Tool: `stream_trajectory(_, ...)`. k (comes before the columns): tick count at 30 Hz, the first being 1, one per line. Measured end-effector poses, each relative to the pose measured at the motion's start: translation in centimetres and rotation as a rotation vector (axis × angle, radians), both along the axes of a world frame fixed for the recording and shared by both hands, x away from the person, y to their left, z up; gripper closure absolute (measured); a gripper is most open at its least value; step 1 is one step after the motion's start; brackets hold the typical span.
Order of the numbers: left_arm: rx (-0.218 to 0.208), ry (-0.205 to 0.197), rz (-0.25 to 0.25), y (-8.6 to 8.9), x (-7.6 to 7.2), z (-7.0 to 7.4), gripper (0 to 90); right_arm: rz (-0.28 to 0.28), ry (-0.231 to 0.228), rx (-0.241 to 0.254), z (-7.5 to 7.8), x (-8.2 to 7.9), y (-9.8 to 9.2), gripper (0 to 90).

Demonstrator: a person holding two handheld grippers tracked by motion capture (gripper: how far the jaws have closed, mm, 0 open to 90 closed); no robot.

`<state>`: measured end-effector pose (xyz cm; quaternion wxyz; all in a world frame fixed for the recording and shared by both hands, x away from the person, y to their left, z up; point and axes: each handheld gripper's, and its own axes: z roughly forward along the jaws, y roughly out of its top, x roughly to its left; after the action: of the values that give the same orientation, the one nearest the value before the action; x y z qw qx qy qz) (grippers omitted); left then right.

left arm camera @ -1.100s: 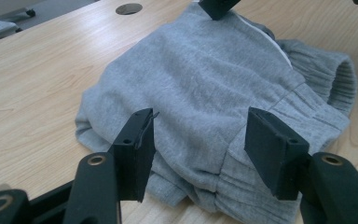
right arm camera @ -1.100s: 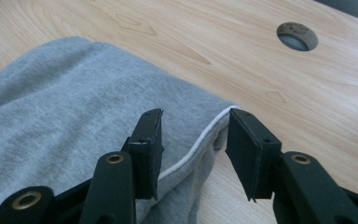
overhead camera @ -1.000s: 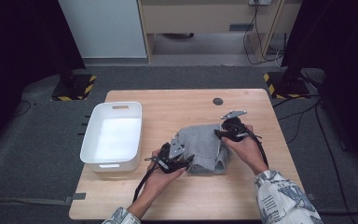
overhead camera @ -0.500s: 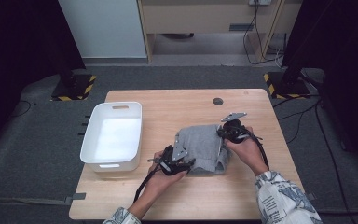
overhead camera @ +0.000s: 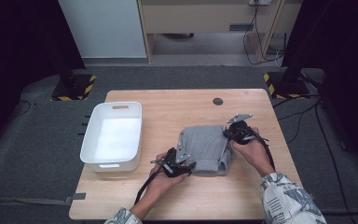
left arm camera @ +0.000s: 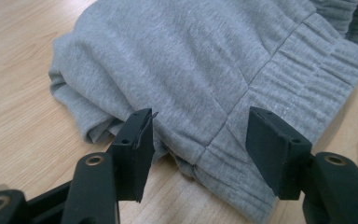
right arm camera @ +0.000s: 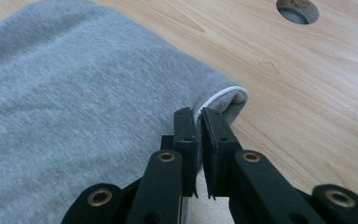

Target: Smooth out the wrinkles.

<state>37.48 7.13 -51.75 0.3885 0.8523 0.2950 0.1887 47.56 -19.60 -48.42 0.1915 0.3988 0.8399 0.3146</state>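
garment: a folded grey garment (overhead camera: 205, 149) lies on the wooden table (overhead camera: 168, 112), right of its middle and nearer to the near edge.
right gripper (right arm camera: 199, 122): jaws have just closed; now they pinch the garment's edge, on the side toward the table's right edge.
left gripper (left arm camera: 198, 133): jaws half wide, standing at both sides of the ribbed hem at the near side, pads not pressing.
white bin (overhead camera: 113, 135): near the table's left edge, well apart from the garment.
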Motion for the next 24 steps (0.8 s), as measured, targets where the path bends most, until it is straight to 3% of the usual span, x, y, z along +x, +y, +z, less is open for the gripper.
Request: stream_trajectory(24,0.003,0.006,-0.014,-1.0,-0.5,-0.6,43.7,-0.001,0.019,-0.04,-1.4,0.8,-0.4,81.1)
